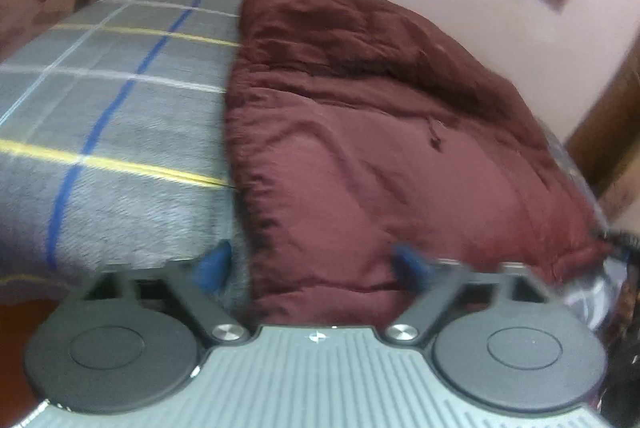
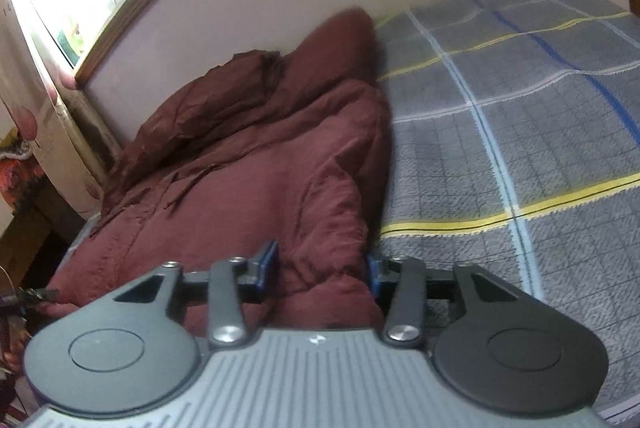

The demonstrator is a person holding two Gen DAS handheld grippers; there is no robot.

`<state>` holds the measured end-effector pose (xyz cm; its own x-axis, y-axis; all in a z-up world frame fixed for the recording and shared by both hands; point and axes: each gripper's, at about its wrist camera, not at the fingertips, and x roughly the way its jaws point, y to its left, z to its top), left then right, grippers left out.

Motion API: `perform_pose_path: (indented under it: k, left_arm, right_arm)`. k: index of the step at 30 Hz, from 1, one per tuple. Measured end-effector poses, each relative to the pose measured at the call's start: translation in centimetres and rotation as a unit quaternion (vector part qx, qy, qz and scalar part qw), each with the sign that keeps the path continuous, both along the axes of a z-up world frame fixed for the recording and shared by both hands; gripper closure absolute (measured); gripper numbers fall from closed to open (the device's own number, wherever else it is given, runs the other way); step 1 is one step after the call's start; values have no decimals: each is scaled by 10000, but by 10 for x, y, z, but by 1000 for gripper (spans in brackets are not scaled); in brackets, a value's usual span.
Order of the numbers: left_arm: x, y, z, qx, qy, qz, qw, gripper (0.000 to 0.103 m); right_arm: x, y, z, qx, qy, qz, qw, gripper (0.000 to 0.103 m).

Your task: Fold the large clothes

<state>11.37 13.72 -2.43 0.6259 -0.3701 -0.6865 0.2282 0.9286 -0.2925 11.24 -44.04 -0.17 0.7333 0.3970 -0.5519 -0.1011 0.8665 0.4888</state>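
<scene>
The maroon jacket (image 1: 360, 131) lies on the plaid-blanketed bed (image 1: 120, 99), straight ahead of both claws; its near edge sits between the spread fingers of the left claw (image 1: 312, 264) and right claw (image 2: 322, 266), both released

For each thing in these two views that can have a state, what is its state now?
Jacket: maroon, rumpled, lying on the blanket against the wall.
Blanket: spread flat on the bed.
Left gripper: open, fingers on either side of the jacket's near edge.
Right gripper: open, fingers on either side of a jacket fold.
</scene>
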Motion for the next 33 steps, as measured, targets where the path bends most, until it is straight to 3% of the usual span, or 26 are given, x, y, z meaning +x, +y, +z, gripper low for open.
perform_pose_path:
  k: [3,8,12,18,21,24,25,26,29,33]
  left_arm:
    - [-2,-19,3,416,-116,-83,9990,61]
    - [-3,-43,9,1088,-169,-16,9939,62]
    - [-5,-50,9,1324,-201,20,9910,61]
    - [-4,-57,7,1562,-263,29,9874,59]
    - [-5,-57,7,1598,-277,33,9868,57]
    - [-5,-58,7,1611,-285,36,9865,57]
    - [-5,-58,6,1617,-292,33,9864,56]
    - [-5,-58,6,1628,-310,36,9862,56]
    - [-7,-59,7,1624,-366,45,9860,56]
    - [-10,-56,8,1562,-462,68,9866,63]
  right_arm:
    - [1,7,-2,-53,-113,-12,9999,41]
    - [7,11,2,-165,25,-37,9999,37]
    - [7,15,3,-278,41,-37,9996,36]
    - [9,9,2,-73,125,-87,9999,36]
    - [9,16,4,-282,115,-100,9995,36]
    - [8,28,7,-802,37,-93,9967,49]
    - [8,28,7,-871,31,-98,9961,66]
    - [8,27,7,-847,35,-78,9964,77]
    - [6,28,8,-867,-27,-58,9962,86]
    - [4,26,9,-497,-5,-133,9987,89]
